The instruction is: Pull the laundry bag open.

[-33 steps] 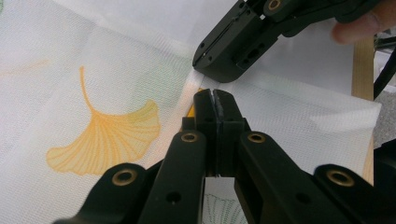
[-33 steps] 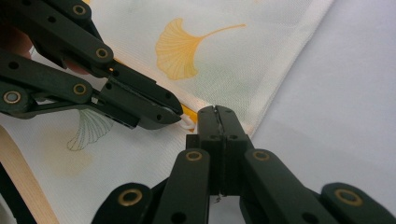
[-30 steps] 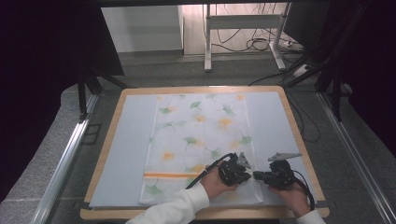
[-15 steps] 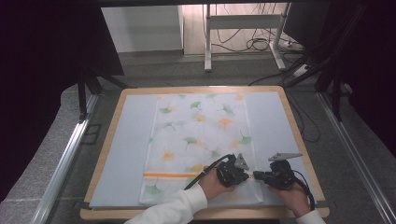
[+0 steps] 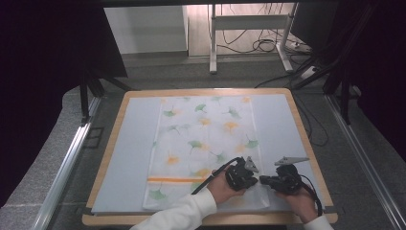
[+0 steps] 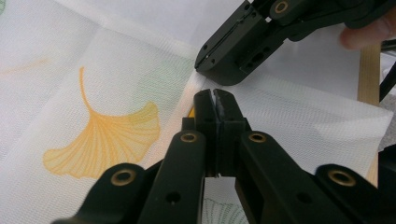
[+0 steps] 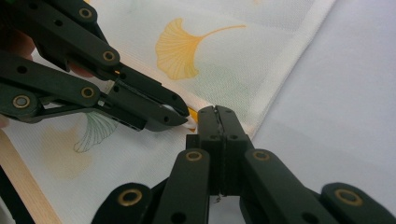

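Looking down from the high view, I see my left gripper (image 5: 249,176) and my right gripper (image 5: 268,180) nearly nose to nose at about five o'clock on the pale blue mat (image 5: 125,158), which covers the wooden-edged table (image 5: 306,139). Both sit at the near right part of the white cloth printed with orange and green ginkgo leaves (image 5: 206,143), which lies flat, running from twelve to six o'clock down the mat's middle. That view is too small to tell me how my jaws stand. The left gripper view settles it: my left jaws are clenched together, their tips down on a raised crease of the cloth (image 6: 116,84), with the right gripper (image 6: 205,63) just beyond at one o'clock. The right gripper view adds that my right jaws are likewise clenched at the cloth's hemmed edge, where a tiny orange spot peeks out, while my left gripper (image 7: 180,120) comes in from nine o'clock, a pinch of fabric showing at its tip.
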The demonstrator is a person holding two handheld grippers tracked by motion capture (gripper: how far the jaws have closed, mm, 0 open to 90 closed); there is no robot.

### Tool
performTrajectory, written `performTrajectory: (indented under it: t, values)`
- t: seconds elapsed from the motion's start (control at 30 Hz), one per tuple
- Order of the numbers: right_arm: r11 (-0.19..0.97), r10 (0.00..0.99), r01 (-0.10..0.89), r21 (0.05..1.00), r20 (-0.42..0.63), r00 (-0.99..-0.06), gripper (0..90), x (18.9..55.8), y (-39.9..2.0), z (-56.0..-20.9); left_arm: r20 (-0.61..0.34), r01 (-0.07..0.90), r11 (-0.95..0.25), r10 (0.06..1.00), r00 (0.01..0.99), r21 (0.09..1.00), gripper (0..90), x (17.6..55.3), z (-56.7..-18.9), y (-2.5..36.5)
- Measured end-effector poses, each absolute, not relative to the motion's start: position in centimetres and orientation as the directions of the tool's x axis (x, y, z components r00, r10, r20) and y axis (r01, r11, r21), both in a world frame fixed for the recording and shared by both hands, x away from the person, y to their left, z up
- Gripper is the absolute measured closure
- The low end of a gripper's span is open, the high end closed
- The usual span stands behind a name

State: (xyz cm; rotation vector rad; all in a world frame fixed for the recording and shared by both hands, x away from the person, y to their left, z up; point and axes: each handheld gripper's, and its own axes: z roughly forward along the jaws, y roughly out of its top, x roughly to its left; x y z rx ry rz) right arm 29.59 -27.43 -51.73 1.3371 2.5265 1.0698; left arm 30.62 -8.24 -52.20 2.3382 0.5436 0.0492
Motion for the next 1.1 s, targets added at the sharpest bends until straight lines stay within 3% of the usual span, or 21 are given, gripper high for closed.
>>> performTrajectory:
  t: [0.17,0.37,0.63,1.1]
  values:
    - [0.375,0.754,0.691,0.618,0.231,-0.615,89.8,29.6,-27.4,-51.7,-0.124,0.384,-0.631,0.415,0.901,0.675,90.0,30.6,-52.3,-7.9]
    - [0.379,0.756,0.693,0.613,0.227,-0.614,89.9,29.6,-27.3,-51.7,-0.231,0.485,-0.568,0.461,0.857,0.665,90.0,30.9,-52.5,-7.5]
    - [0.405,0.763,0.674,0.618,0.178,-0.621,90.0,29.2,-26.9,-51.6,-0.298,0.551,-0.509,0.496,0.816,0.661,90.0,30.8,-52.9,-6.6]
    - [0.412,0.76,0.67,0.617,0.173,-0.627,90.0,29.3,-26.8,-51.5,-0.288,0.557,-0.503,0.515,0.807,0.66,90.0,30.5,-52.9,-5.0]
